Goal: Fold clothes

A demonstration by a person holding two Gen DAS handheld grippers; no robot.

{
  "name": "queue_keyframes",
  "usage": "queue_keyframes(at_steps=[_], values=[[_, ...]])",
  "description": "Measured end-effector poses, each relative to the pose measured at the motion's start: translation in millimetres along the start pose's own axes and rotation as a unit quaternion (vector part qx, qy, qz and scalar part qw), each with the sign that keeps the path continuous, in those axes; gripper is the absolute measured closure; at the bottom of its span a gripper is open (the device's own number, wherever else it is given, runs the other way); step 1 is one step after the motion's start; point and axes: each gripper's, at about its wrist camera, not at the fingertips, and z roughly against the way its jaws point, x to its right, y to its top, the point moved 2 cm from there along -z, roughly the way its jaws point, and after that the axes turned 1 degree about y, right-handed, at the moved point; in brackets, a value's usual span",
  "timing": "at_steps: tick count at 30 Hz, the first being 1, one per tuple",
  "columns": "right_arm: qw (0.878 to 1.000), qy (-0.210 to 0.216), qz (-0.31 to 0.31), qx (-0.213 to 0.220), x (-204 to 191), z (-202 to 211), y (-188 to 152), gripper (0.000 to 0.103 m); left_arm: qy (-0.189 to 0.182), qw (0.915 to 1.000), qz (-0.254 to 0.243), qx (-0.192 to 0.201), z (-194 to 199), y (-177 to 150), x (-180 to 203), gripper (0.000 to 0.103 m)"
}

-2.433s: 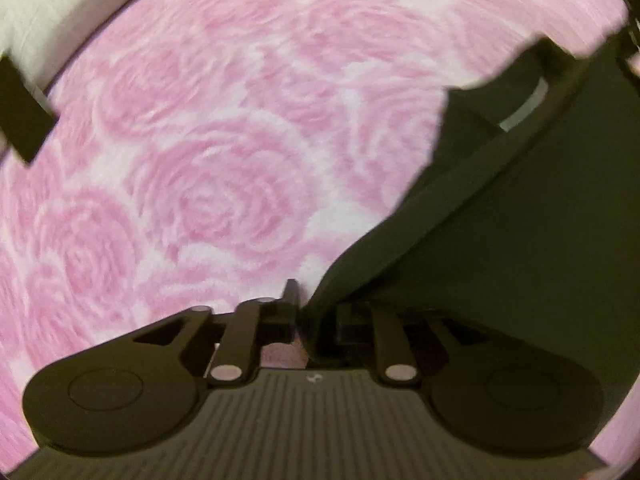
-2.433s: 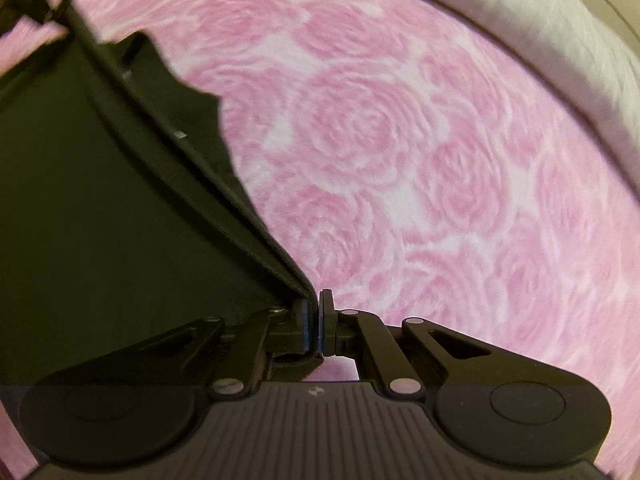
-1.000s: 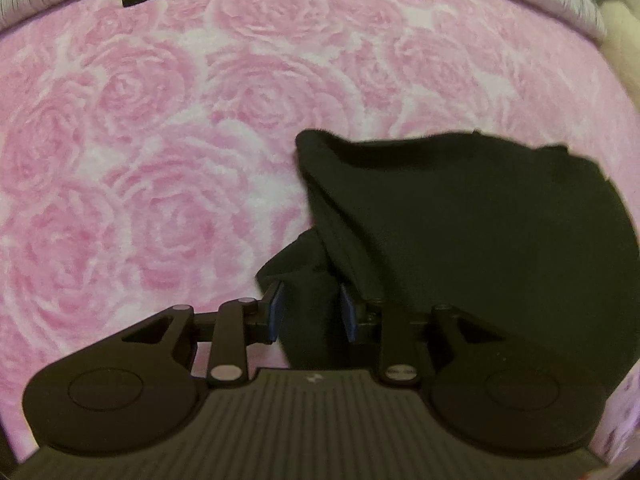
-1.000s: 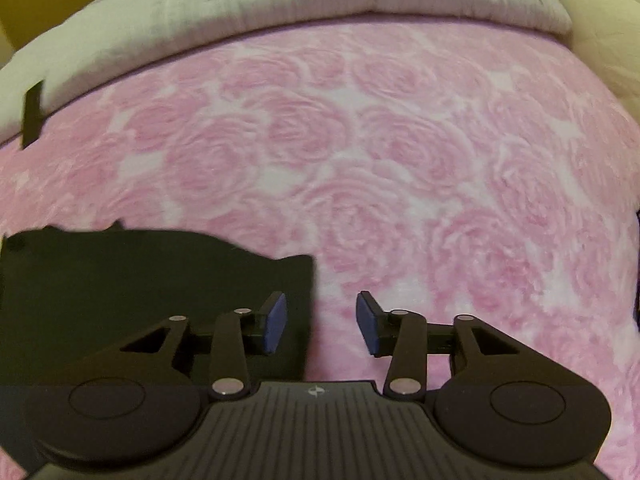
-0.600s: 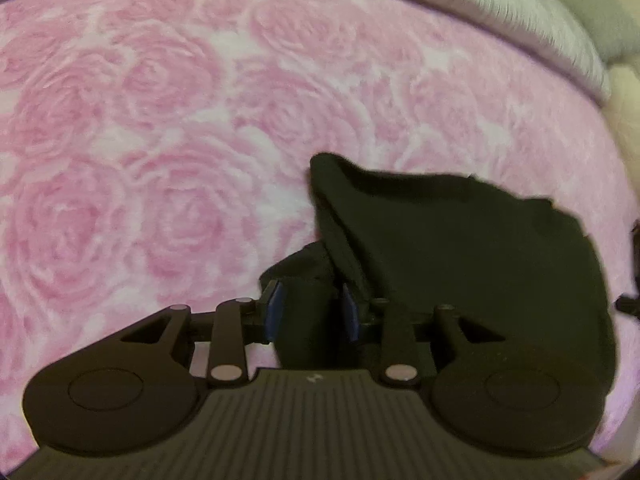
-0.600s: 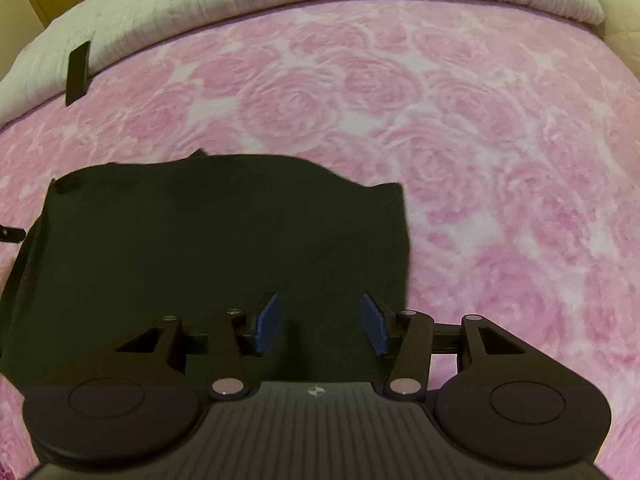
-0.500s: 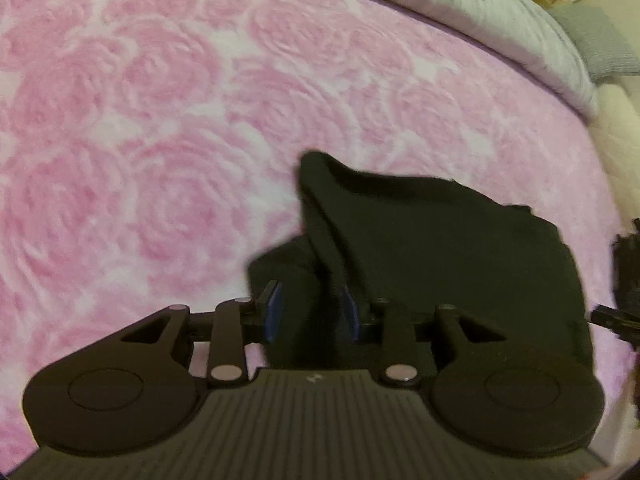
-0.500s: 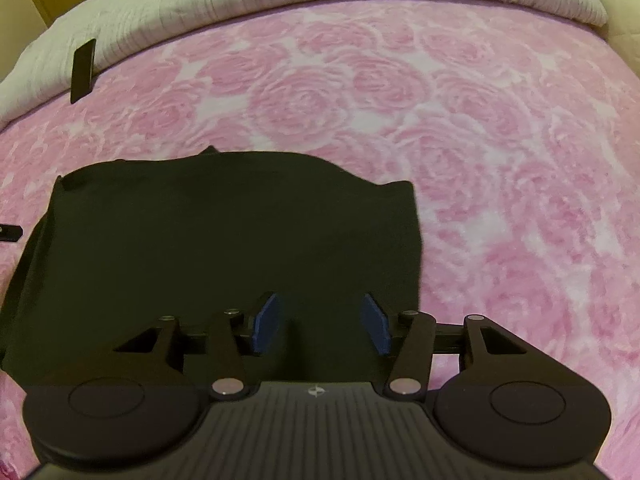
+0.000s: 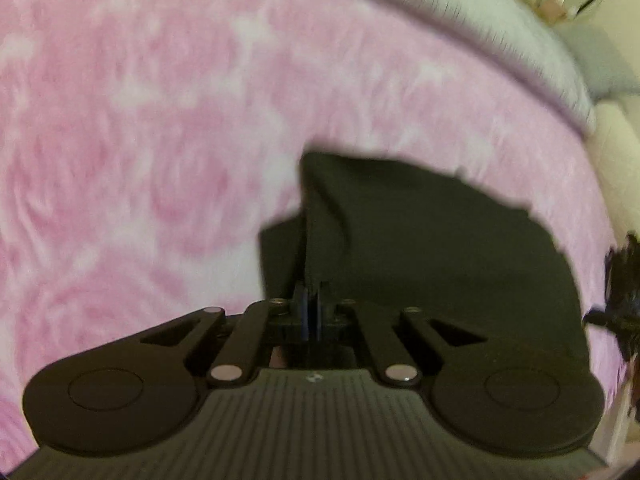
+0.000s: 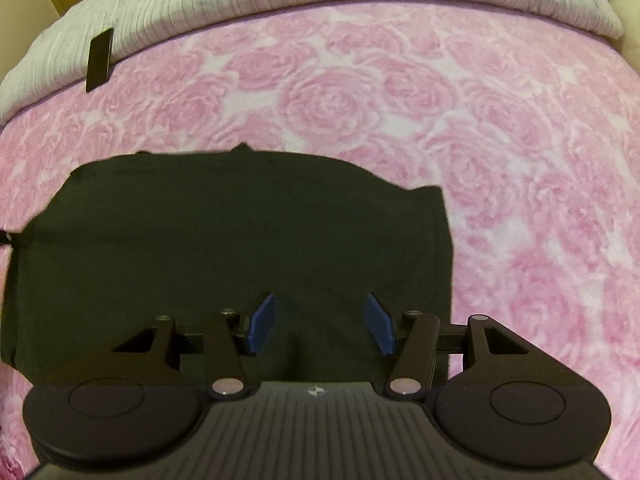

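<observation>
Both grippers meet the black garment (image 10: 240,240): left (image 9: 311,312) seemingly pinching its fold, right (image 10: 320,322) spread above.

Both wrist views close above, sharing black garment (image 9: 440,248) (image 10: 240,240)

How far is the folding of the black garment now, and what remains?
Done: the black garment lies doubled into a rough rectangle on the pink blanket. In hand: the left gripper pinches its left edge; the right gripper is open above it. Left: probably another fold.
</observation>
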Motion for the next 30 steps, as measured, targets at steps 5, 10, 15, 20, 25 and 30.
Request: queue_keyframes(at_steps=[5,10,15,20,25,30], values=[[1.0,0.017,0.015,-0.005,-21,-1,-3,0.046,-0.023,0.9992,0.031,0.01,-5,9,-15,0.089],[0.999,0.023,0.029,-0.02,-40,-6,-17,0.043,-0.04,0.9979,0.014,0.049,2,34,-11,0.087],[0.999,0.027,0.026,-0.023,-49,-9,-22,0.043,-0.044,0.9982,-0.012,0.038,-24,65,-5,0.08],[0.999,0.025,0.031,-0.023,-49,-20,-13,0.041,-0.06,0.9981,-0.015,0.007,-56,82,-3,0.098],[0.997,0.035,0.061,-0.023,-59,-53,18,0.039,-0.058,0.9965,-0.035,0.05,-42,96,0,0.1],[0.997,0.041,0.065,-0.013,-66,-89,58,0.037,-0.03,0.9982,-0.041,0.033,-57,96,-3,0.099]])
